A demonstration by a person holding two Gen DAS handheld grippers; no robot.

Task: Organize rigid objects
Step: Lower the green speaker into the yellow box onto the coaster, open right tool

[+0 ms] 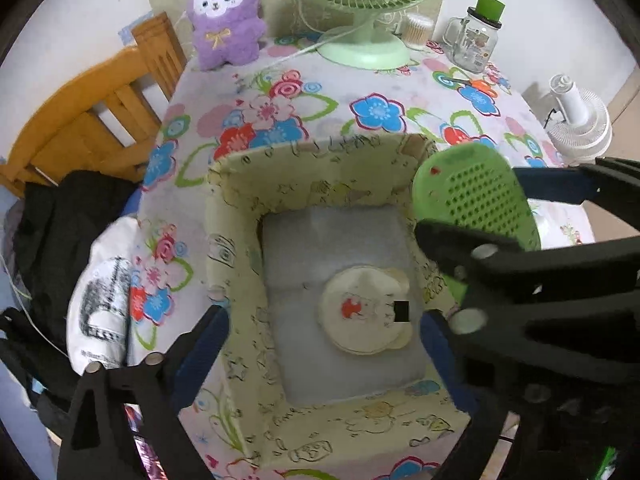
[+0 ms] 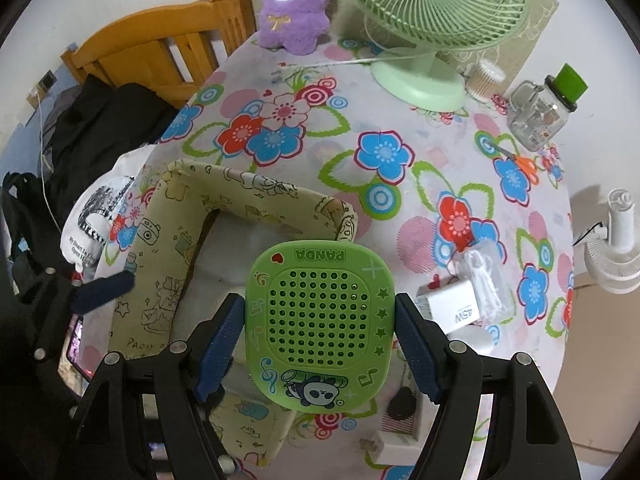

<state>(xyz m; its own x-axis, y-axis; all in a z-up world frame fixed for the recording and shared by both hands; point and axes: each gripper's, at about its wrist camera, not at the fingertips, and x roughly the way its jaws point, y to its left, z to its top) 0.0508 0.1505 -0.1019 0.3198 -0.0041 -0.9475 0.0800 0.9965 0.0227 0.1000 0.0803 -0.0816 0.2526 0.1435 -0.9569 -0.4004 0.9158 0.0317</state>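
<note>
The green panda speaker (image 2: 320, 328) is clamped between the right gripper (image 2: 320, 336) pads, above the box's (image 1: 320, 168) right rim. The left gripper (image 1: 324, 356) straddles that box, wide apart, empty, a round bear lid (image 1: 364, 312) lying below it. Beyond stand a fan (image 2: 432, 16), a purple plush (image 2: 296, 4) and a jar (image 2: 540, 116) on the tabletop (image 2: 340, 132).

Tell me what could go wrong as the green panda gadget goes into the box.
1. The right gripper holds the green panda gadget only by its side edges, so it may pivot or slip.
2. It hangs over the fabric box wall, which could catch and fold.
3. Dropped, it may land on the bear-shaped case under the open left gripper.
</note>
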